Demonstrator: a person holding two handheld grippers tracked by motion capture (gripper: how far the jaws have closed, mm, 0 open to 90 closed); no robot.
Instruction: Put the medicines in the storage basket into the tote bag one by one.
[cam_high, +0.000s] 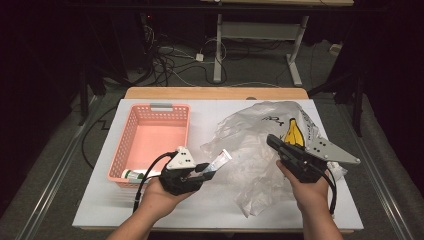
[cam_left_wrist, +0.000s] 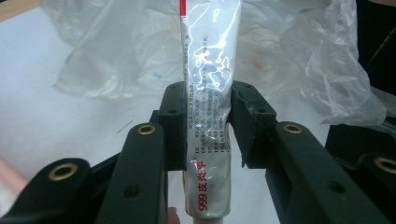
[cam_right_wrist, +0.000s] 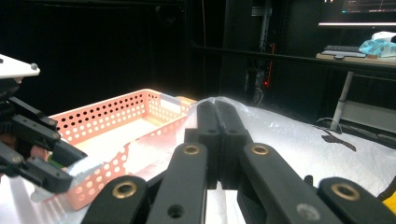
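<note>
Tube (cam_left_wrist: 210, 93) clamped in left tongs (cam_left_wrist: 208, 116), top cut off; right tongs (cam_right_wrist: 217, 135) together

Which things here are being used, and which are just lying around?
Being used:
left gripper, shut on the tube
right gripper, shut on the plastic bag
pink basket

Lying around:
cables on the floor

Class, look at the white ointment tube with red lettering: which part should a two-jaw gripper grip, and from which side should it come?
Grip the flat middle of the tube, as the left gripper does: one jaw on each narrow edge, coming in along its length from the round cap end. There the body is slim enough to fit between the jaws; the crimped tail end would probably fold.
</note>
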